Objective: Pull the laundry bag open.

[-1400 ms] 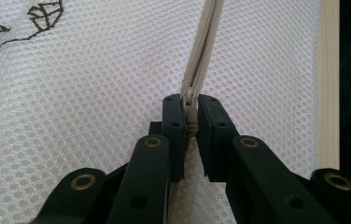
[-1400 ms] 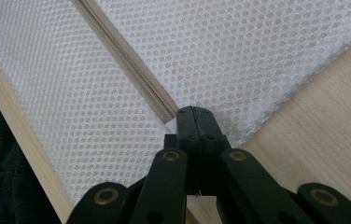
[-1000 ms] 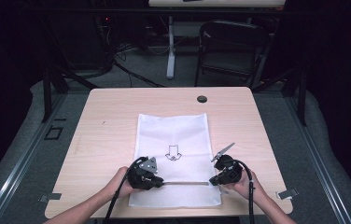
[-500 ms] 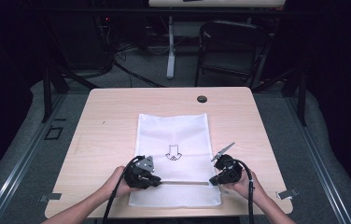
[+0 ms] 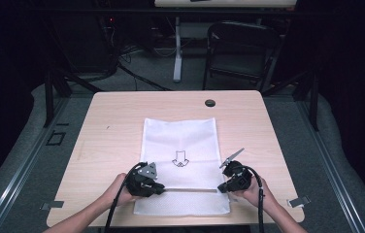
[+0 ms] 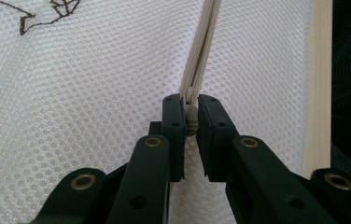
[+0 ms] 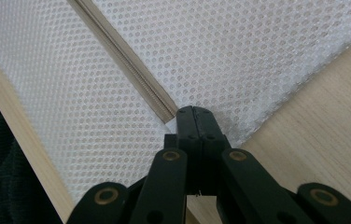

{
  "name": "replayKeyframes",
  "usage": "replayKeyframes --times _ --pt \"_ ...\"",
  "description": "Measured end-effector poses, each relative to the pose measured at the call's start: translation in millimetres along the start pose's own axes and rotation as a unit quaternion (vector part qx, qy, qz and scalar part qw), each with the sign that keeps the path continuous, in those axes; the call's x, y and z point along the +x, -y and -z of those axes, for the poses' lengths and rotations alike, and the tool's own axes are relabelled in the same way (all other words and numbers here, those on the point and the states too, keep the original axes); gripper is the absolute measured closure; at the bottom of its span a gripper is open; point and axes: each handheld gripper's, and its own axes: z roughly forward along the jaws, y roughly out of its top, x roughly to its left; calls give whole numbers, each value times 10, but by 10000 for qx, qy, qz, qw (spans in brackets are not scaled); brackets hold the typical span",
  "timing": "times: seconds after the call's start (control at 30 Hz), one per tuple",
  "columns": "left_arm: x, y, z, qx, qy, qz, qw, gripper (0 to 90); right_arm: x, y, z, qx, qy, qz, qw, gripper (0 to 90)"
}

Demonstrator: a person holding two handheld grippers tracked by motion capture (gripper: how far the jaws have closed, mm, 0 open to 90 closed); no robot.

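Note:
A white mesh bag [image 5: 180,136] lies flat on the wooden table [image 5: 112,126], with a printed arrow [image 5: 180,159] on it and a beige zipper [image 5: 190,191] running across its near end. My left gripper [image 5: 161,189] is at the zipper's left end. In the left gripper view, my left gripper [image 6: 191,119] is shut on the small zipper pull [image 6: 191,126], and the zipper tape [image 6: 202,56] runs away from it. My right gripper [image 5: 221,188] is at the zipper's right end. In the right gripper view it [image 7: 193,114] is shut on the bag's edge beside the zipper [image 7: 127,63].
A small black round cap [image 5: 210,103] sits near the table's far edge. The near table edge [image 7: 24,140] runs close under both hands. A dark chair [image 5: 243,53] and a white stand [image 5: 177,53] are on the floor beyond the table.
The left gripper has edged slightly to the left along the zipper line. The right gripper and the bag have stayed where they were.

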Motion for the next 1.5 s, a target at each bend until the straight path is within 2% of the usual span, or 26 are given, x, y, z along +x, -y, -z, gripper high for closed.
replayKeyframes --times 0.07,0.13,0.3,0.33,0.37,0.4,0.47,0.5,0.53,0.6,0.63,0.67,0.73,0.93,0.97,1.03,1.1,1.2,1.27,1.33,1.37,1.5 --pt "14 24 12 -29 32 77 10000 821 4 -1 -1 -11 -13 -13 10000 900" --pt "11 22 7 33 -6 23 10000 821 7 -3 -1 5 7 21 10000 900" --pt "17 27 31 -8 33 -1 10000 821 16 3 -5 -46 2 -18 10000 900" --pt "13 27 31 12 52 -9 10000 821 12 2 1 3 57 37 10000 900" --pt "7 30 25 37 -23 -43 10000 821 16 3 -3 -30 6 0 10000 900" --pt "12 37 35 51 25 -28 10000 821 17 3 -3 -34 6 -6 10000 900" --pt "28 78 50 15 -22 17 10000 821 12 6 0 -9 77 45 10000 900" --pt "38 93 72 69 -56 60 9999 821 15 6 -1 -21 74 33 10000 900" --pt "43 113 74 -9 3 80 10000 821 14 5 -1 -18 70 29 10000 900" --pt "34 134 81 -2 -12 61 10000 821 18 6 -4 -53 31 -1 10000 900" --pt "38 141 93 77 -39 40 10000 821 16 7 -8 -75 5 -25 10000 900" --pt "43 157 95 28 -19 63 10000 821 24 13 -17 -147 10 -84 9999 900" --pt "62 194 129 26 -39 130 9999 821 5 6 5 15 54 27 10000 900" --pt "73 228 156 40 -45 156 9999 820 10 8 -6 -64 17 -11 10000 900" --pt "77 235 162 104 -99 98 9998 820 6 9 -3 -45 40 9 10000 900" --pt "99 268 178 31 -73 215 9997 820 5 7 0 -21 41 34 10000 900" --pt "105 306 201 68 -124 253 9996 820 4 8 0 -24 39 28 10000 900" --pt "122 355 233 38 -50 284 9996 820 -3 8 4 1 29 46 10000 900" --pt "118 357 244 137 -123 246 9995 820 1 9 0 -22 33 17 10000 900" --pt "126 372 258 82 -105 301 9995 820 3 9 0 -24 41 17 10000 900" --pt "130 379 263 177 -164 240 9994 820 1 9 1 -21 35 16 10000 900" --pt "189 503 338 104 -245 498 9984 821 -3 13 1 -36 23 6 10000 900"
